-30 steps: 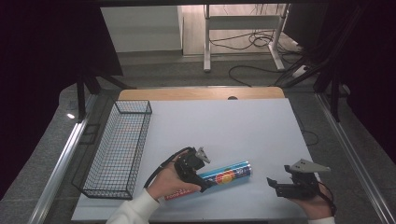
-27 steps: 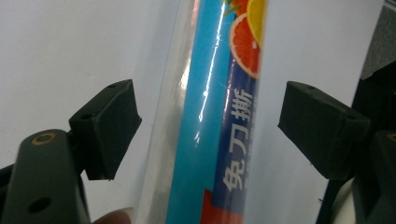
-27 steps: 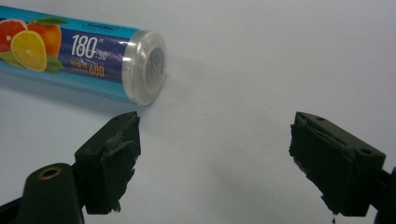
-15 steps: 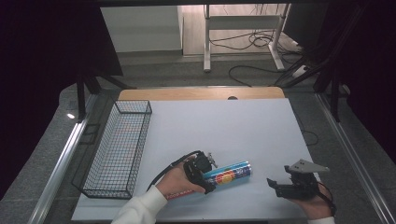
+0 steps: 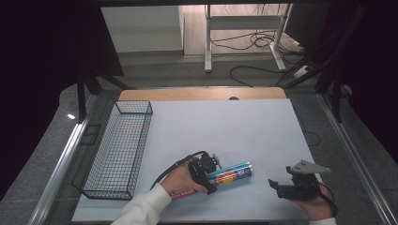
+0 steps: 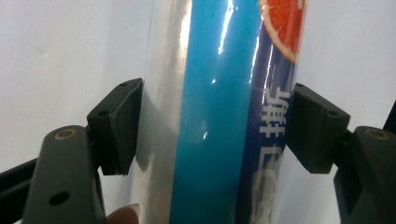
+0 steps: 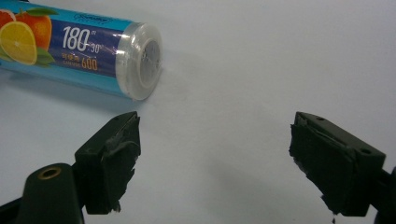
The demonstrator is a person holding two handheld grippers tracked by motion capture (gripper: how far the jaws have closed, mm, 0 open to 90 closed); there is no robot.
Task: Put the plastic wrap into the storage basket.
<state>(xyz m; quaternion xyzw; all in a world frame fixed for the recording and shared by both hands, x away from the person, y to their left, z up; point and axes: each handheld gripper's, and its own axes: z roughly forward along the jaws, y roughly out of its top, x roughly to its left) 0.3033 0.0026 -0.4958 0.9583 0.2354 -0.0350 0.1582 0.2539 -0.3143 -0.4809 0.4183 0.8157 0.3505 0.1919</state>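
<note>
A roll of cling film (image 5: 234, 174) with a blue label and orange fruit pictures lies on the white table near the front. My left gripper (image 5: 213, 177) reaches over its left end. In the left gripper view the roll (image 6: 215, 70) stands between the jaws of the left gripper (image 6: 212, 130). The jaws have just been closing, and both pads (image 6: 119, 123) now press its sides. My right gripper (image 5: 276, 186) rests to the right of the roll, apart from it. The right gripper (image 7: 215, 158) is open with nothing between its jaws, and the roll's clear end cap (image 7: 142, 60) lies ahead at the upper left.
A black wire basket (image 5: 133, 102) stands along the table's left side with nothing in it. The white table top (image 5: 225, 126) stretches bare behind the roll. Cables and a metal frame lie on the floor beyond the far edge.
My left gripper has moved a little right and down onto the roll, and its jaws have closed around it. The roll and the right gripper have stayed in place.
</note>
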